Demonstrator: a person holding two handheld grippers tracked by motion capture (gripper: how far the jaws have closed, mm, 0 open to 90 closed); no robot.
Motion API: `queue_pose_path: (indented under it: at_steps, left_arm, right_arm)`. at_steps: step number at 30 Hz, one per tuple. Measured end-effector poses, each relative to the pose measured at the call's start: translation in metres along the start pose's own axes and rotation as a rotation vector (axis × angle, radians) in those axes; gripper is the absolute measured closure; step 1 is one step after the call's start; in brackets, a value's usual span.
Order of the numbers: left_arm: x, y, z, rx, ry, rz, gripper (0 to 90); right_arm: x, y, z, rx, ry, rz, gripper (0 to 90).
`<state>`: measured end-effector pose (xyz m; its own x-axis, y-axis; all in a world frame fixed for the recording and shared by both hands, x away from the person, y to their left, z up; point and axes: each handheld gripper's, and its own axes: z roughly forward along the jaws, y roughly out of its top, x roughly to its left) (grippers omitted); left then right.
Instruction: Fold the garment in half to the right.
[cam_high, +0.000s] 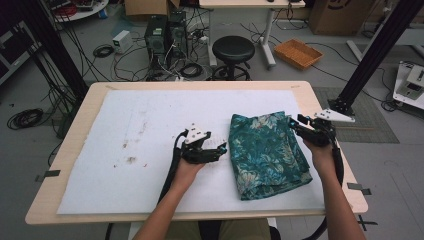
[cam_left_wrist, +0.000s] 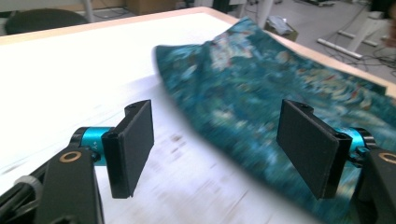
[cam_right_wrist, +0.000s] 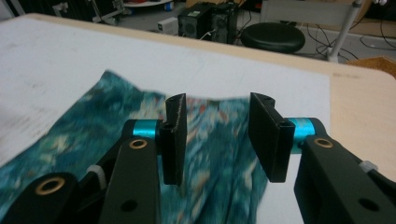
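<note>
Folded teal floral cloth (cam_high: 267, 152) lies right of centre on the white mat (cam_high: 150, 135); left gripper (cam_high: 210, 151) and right gripper (cam_high: 300, 125) flank it, jaws apart (likely poised to grasp opposite edges).

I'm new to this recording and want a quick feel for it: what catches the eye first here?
The folded teal flowered cloth stands out, lying on the white mat toward the table's right side. A hand-held gripper flanks it on each side: the left gripper just off its left edge, the right gripper at its far right corner, both with jaws open. Brown stains mark the mat's left part.
</note>
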<state>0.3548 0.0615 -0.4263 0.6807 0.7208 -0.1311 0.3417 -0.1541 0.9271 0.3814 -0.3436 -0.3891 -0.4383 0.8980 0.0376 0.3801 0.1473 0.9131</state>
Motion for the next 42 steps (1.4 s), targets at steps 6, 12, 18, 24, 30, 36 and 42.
queue_pose_path:
  at_steps: [6,12,18,24,30,36,42]
  left_arm:
    - [0.028,-0.015,-0.022,-0.050,0.006,-0.065,23.2]
    - [0.049,-0.026,-0.044,-0.064,0.024,-0.082,23.2]
    - [0.062,-0.036,-0.063,-0.040,0.039,-0.078,23.2]
    - [0.063,-0.042,-0.079,-0.054,0.032,-0.090,23.2]
    - [0.061,-0.042,-0.083,-0.071,0.029,-0.097,23.4]
    - [0.062,-0.043,-0.082,-0.073,0.031,-0.107,23.7]
    - [0.062,-0.043,-0.082,-0.066,0.032,-0.109,23.8]
  right_arm:
    - [0.005,-0.032,-0.023,0.042,0.008,-0.018,52.1]
    - [0.013,-0.047,-0.028,0.072,0.051,-0.038,35.5]
    - [0.023,-0.050,-0.024,0.183,0.082,-0.103,56.4]
    - [0.027,-0.064,-0.028,0.324,-0.017,-0.155,61.2]
    - [0.032,-0.066,-0.032,0.319,-0.031,-0.219,88.1]
    - [0.032,-0.061,-0.040,0.266,-0.152,-0.227,88.3]
    - [0.029,-0.055,-0.052,0.201,-0.149,-0.189,88.2]
